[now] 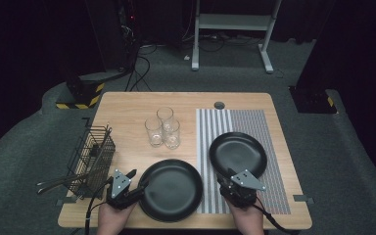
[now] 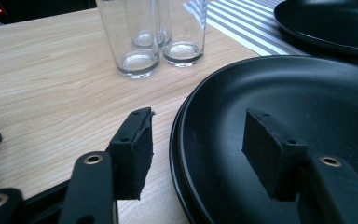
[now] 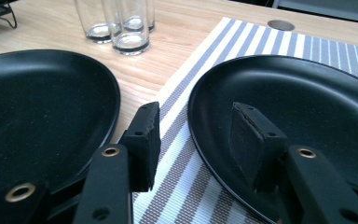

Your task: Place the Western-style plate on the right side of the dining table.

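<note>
Black plate (image 2: 279, 121) rim between open left gripper (image 2: 196, 149) jaws, untouched

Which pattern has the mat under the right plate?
Grey and white stripes on the mat, clearest in the right gripper view.

On the rectangular light wooden table (image 1: 127, 105), a striped woven placemat (image 1: 247, 122) covers the right half. A round black plate (image 1: 238, 153) lies on the placemat, toward its near left part. A second, larger round black plate (image 1: 171, 189) lies on the bare wood just left of the placemat, at the near edge. Behind this plate, three clear drinking glasses (image 1: 162, 129) stand clustered together near the table's middle. A black wire cutlery basket (image 1: 92, 157) sits at the left edge, with metal utensils (image 1: 61, 180) sticking out leftward past the table.
</note>
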`<state>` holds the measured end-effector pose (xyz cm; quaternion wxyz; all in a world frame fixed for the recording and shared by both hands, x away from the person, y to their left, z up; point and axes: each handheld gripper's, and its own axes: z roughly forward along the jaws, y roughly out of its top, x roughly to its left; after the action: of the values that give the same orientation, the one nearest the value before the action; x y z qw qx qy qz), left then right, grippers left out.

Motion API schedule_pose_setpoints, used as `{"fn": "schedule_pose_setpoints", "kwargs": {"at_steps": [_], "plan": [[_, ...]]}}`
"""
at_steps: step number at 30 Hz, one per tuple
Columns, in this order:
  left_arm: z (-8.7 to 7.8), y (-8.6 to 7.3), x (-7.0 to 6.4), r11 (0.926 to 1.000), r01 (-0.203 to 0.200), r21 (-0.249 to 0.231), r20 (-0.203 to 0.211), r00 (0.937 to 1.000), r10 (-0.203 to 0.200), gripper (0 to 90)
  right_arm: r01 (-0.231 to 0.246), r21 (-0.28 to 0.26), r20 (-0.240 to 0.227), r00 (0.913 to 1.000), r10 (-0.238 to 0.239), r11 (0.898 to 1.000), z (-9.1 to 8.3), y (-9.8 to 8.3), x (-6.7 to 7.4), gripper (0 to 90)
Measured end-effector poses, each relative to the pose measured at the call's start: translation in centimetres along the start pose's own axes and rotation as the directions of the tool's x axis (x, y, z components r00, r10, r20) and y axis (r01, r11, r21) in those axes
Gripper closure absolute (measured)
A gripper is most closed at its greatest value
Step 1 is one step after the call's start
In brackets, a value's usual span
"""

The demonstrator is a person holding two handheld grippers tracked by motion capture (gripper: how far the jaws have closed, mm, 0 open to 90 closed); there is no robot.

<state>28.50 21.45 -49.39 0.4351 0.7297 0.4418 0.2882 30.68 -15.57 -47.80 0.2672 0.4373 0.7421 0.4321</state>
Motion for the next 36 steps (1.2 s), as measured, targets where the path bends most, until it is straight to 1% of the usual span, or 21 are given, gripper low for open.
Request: {"fn": "schedule_pose_setpoints", "kwargs": {"at_steps": [2, 4, 6, 8, 11, 13, 14, 16, 18, 19, 21, 23, 24, 25, 28, 30, 31, 32, 34, 36], "plan": [[0.0, 0.0, -0.1, 1.0000, -0.001, 0.010, -0.005, 1.0000, 0.001, 41.6, 0.007, 0.000, -0.006, 1.0000, -0.007, 1.000, 0.2, 0.1, 0.4, 52.6], [0.1, 0.0, -0.2, 0.9998, -0.008, 0.017, -0.005, 1.0000, 0.008, 40.0, 0.012, -0.001, -0.015, 0.9998, -0.012, 1.000, 0.3, 0.2, 0.7, 54.9], [0.2, 0.0, -0.2, 0.9993, -0.009, 0.035, 0.006, 0.9999, 0.009, 39.5, 0.016, -0.013, -0.025, 0.9996, -0.016, 1.000, 0.3, 0.3, 0.9, 57.4], [0.3, 0.1, -0.1, 0.9988, -0.011, 0.048, 0.022, 0.9997, 0.010, 40.3, 0.011, -0.020, -0.032, 0.9994, -0.012, 1.000, 0.4, 0.4, 1.0, 57.8], [0.3, 0.1, -0.1, 0.9987, -0.013, 0.050, 0.019, 0.9997, 0.012, 40.2, 0.011, -0.027, -0.042, 0.9990, -0.012, 1.000, 0.4, 0.5, 1.2, 59.1], [0.3, 0.1, -0.1, 0.9987, -0.019, 0.048, 0.013, 0.9998, 0.018, 40.3, 0.018, -0.028, -0.055, 0.9983, -0.020, 0.999, 0.4, 0.6, 1.3, 61.4], [0.3, 0.1, -0.2, 0.9988, -0.022, 0.044, 0.009, 0.9997, 0.021, 40.7, 0.016, -0.025, -0.066, 0.9977, -0.018, 1.000, 0.5, 0.7, 1.3, 63.4], [0.2, 0.1, -0.2, 0.9991, -0.024, 0.035, 0.003, 0.9997, 0.024, 41.9, 0.013, -0.026, -0.087, 0.9961, -0.016, 1.000, 0.6, 0.7, 1.2, 64.6], [0.1, 0.1, -0.2, 0.9992, -0.024, 0.031, 0.001, 0.9997, 0.024, 42.0, 0.014, -0.037, -0.088, 0.9960, -0.018, 0.999, 0.6, 0.8, 1.3, 66.8], [0.0, 0.1, -0.2, 0.9996, -0.014, 0.024, 0.006, 0.9999, 0.014, 42.0, 0.020, -0.038, -0.093, 0.9954, -0.024, 0.999, 0.7, 0.8, 1.4, 66.8], [0.0, 0.2, -0.1, 0.9997, -0.010, 0.020, 0.015, 0.9998, 0.009, 42.0, 0.042, -0.042, -0.083, 0.9955, -0.046, 0.998, 0.8, 0.8, 1.7, 65.3], [-0.1, 0.3, -0.1, 0.9998, -0.016, 0.013, 0.017, 0.9997, 0.016, 42.4, 0.050, -0.043, -0.080, 0.9954, -0.054, 0.998, 1.0, 0.8, 2.0, 63.6], [-0.2, 0.3, -0.1, 0.9999, -0.015, 0.008, 0.015, 0.9998, 0.014, 42.7, 0.048, -0.044, -0.083, 0.9952, -0.051, 0.998, 1.0, 0.8, 2.0, 64.0], [-0.2, 0.3, -0.1, 0.9999, -0.015, 0.004, 0.015, 0.9998, 0.015, 43.4, 0.032, -0.040, -0.108, 0.9934, -0.037, 0.999, 1.1, 0.9, 1.9, 63.9], [-0.2, 0.4, -0.1, 0.9999, -0.012, -0.007, 0.012, 0.9999, 0.012, 43.4, 0.008, -0.042, -0.143, 0.9896, -0.014, 0.999, 1.4, 1.0, 1.8, 62.6], [-0.3, 0.4, 0.0, 0.9997, -0.013, -0.019, 0.007, 0.9999, 0.014, 45.1, 0.015, -0.037, -0.149, 0.9887, -0.020, 0.999, 1.6, 1.1, 1.8, 62.4], [-0.3, 0.5, 0.0, 0.9997, -0.007, -0.023, 0.009, 0.9999, 0.007, 45.1, 0.019, -0.034, -0.150, 0.9884, -0.024, 0.999, 1.8, 1.0, 1.9, 62.4], [-0.3, 0.7, 0.1, 0.9998, -0.005, -0.019, 0.011, 0.9999, 0.005, 45.2, 0.021, -0.028, -0.151, 0.9882, -0.025, 0.999, 1.9, 1.0, 1.9, 62.4], [-0.3, 0.9, 0.1, 0.9996, -0.018, -0.022, 0.002, 0.9998, 0.018, 46.3, 0.033, -0.017, -0.154, 0.9875, -0.035, 0.999, 2.4, 1.0, 2.0, 62.6], [-0.3, 1.0, 0.3, 0.9996, -0.024, -0.016, 0.008, 0.9997, 0.024, 47.6, 0.030, -0.004, -0.168, 0.9854, -0.030, 1.000, 2.7, 0.9, 2.0, 63.1]]}}
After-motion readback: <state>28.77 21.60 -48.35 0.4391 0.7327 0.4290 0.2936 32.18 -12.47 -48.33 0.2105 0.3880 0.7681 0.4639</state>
